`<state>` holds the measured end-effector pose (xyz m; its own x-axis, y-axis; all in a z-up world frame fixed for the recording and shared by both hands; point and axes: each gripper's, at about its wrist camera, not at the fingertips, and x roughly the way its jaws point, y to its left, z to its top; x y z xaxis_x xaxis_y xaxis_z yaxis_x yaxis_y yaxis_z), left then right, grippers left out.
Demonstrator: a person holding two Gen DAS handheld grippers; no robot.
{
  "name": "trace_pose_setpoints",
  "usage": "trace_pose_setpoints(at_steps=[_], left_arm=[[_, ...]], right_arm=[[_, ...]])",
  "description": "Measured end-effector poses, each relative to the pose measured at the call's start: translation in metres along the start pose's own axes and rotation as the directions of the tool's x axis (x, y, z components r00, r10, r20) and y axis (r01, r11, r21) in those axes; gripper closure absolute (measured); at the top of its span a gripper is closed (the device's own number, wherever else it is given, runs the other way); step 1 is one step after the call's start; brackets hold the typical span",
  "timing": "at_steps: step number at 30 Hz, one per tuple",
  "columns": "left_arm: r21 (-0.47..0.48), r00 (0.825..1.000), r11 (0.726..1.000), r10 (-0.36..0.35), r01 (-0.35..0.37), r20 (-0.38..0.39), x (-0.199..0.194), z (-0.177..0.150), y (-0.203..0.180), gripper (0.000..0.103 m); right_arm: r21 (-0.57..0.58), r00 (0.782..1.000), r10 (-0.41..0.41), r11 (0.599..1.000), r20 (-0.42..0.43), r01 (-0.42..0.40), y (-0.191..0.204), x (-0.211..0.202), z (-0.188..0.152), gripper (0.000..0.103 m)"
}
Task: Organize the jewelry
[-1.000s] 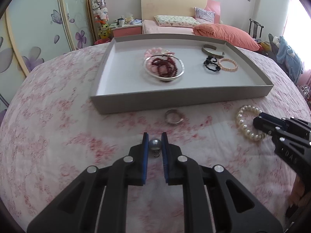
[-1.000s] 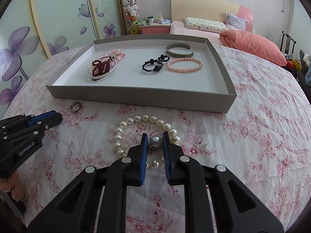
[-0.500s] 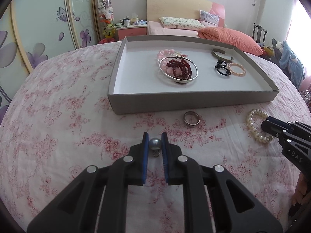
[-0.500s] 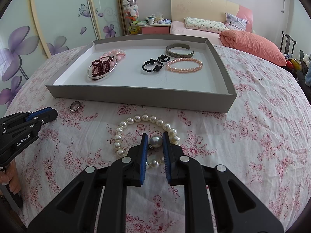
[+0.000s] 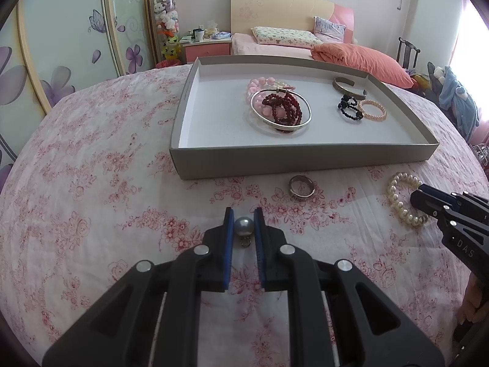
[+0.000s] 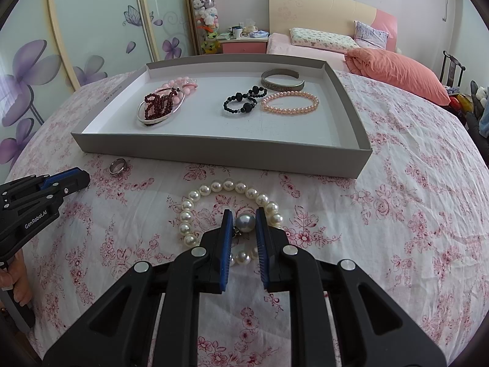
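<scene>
My left gripper (image 5: 244, 217) is shut on a grey pearl earring (image 5: 243, 225), held above the floral cloth in front of the grey tray (image 5: 293, 160). A silver ring (image 5: 301, 186) lies just right of it on the cloth. My right gripper (image 6: 244, 218) is shut on a second pearl earring (image 6: 244, 223) over a white pearl bracelet (image 6: 211, 188) lying on the cloth. The tray (image 6: 220, 150) holds a dark red bead string inside a silver bangle (image 6: 160, 105), pink beads, a black bead bracelet (image 6: 243, 104), a peach pearl bracelet (image 6: 290, 103) and a metal cuff (image 6: 282, 81).
The table is round, covered with a pink floral cloth (image 5: 91, 183). The left gripper shows at the left edge of the right wrist view (image 6: 39, 192). A bed with a salmon duvet (image 5: 360, 58) and a mirrored wardrobe (image 5: 61, 46) stand behind the table.
The left gripper has moved left and back with its earring, so the tray and ring shifted right in its view. The right gripper has stayed still over the pearl bracelet.
</scene>
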<state>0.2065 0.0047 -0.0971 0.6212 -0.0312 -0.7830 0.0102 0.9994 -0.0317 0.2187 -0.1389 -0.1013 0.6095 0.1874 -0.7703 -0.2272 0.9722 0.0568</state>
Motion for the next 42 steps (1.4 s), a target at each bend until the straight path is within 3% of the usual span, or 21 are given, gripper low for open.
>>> trace_pose_setpoints(at_steps=[13, 19, 23, 27, 34, 39, 42], left_arm=[[0.002, 1.000, 1.000, -0.001, 0.001, 0.003, 0.000, -0.001, -0.001, 0.089], [-0.037, 0.999, 0.999, -0.020, 0.021, 0.037, -0.011, -0.002, 0.009, 0.089], [-0.040, 0.992, 0.999, -0.013, 0.018, 0.124, -0.034, 0.004, 0.012, 0.089], [-0.033, 0.972, 0.999, 0.004, 0.003, 0.233, -0.060, 0.012, 0.006, 0.089], [0.001, 0.916, 0.999, 0.033, -0.036, 0.400, -0.096, 0.023, -0.014, 0.089], [0.014, 0.885, 0.999, 0.026, -0.037, 0.465, -0.109, 0.027, -0.023, 0.089], [0.021, 0.876, 0.999, 0.022, -0.036, 0.481, -0.111, 0.030, -0.025, 0.089]], right_arm=[[0.027, 1.000, 0.019, 0.999, 0.013, -0.020, -0.003, -0.001, 0.001, 0.087], [0.051, 0.989, 0.051, 0.997, 0.138, -0.058, -0.007, -0.032, 0.005, 0.087], [0.062, 0.970, 0.063, 0.995, 0.235, -0.080, -0.009, -0.057, 0.013, 0.087], [0.065, 0.942, 0.056, 0.995, 0.332, -0.082, -0.008, -0.081, 0.022, 0.087], [0.040, 0.886, 0.037, 0.997, 0.462, -0.063, 0.000, -0.108, 0.032, 0.087], [0.034, 0.860, 0.032, 0.998, 0.509, -0.057, 0.002, -0.115, 0.032, 0.087], [0.035, 0.854, 0.028, 0.998, 0.519, -0.054, 0.001, -0.115, 0.034, 0.087]])
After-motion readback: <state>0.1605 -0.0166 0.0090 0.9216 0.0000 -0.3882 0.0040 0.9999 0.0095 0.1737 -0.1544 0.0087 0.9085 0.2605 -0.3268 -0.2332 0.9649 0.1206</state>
